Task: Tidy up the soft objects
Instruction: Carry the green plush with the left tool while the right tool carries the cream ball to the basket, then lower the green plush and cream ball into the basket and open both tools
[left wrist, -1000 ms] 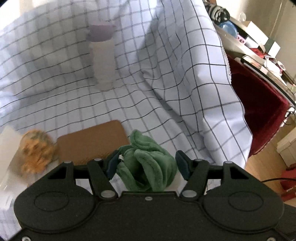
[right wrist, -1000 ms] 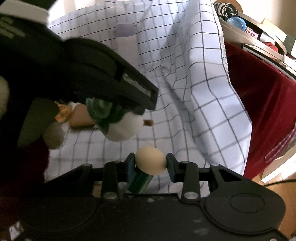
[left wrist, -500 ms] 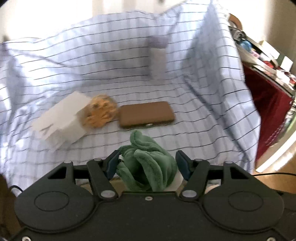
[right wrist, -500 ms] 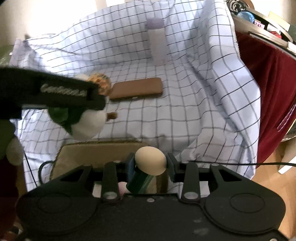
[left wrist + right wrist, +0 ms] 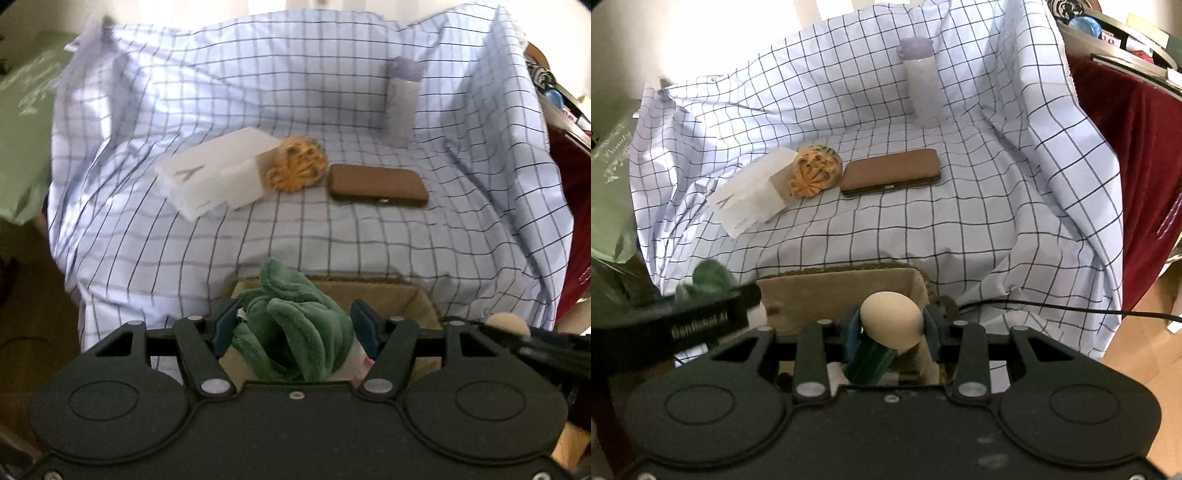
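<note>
My left gripper (image 5: 295, 326) is shut on a green plush toy (image 5: 295, 332) and holds it over an open cardboard box (image 5: 417, 299) at the near edge of the checked cloth. My right gripper (image 5: 891, 325) is shut on a soft toy with a beige egg-shaped head (image 5: 891, 319) and a dark green body, above the same box (image 5: 827, 295). The left gripper and its green toy show at the left of the right wrist view (image 5: 709, 277). An orange patterned round soft thing (image 5: 297, 168) lies on the cloth, also in the right wrist view (image 5: 814, 170).
On the checked cloth (image 5: 332, 240) lie a white box (image 5: 218, 177), a brown case (image 5: 378, 184) and an upright translucent bottle with a lilac cap (image 5: 923, 85). A dark red cloth (image 5: 1126, 147) hangs at the right. A green bag (image 5: 611, 192) stands left.
Both grippers have drawn back from the cloth toward the near edge, still holding their toys. The cardboard box has come into view under them. The left gripper now sits lower left of the right one.
</note>
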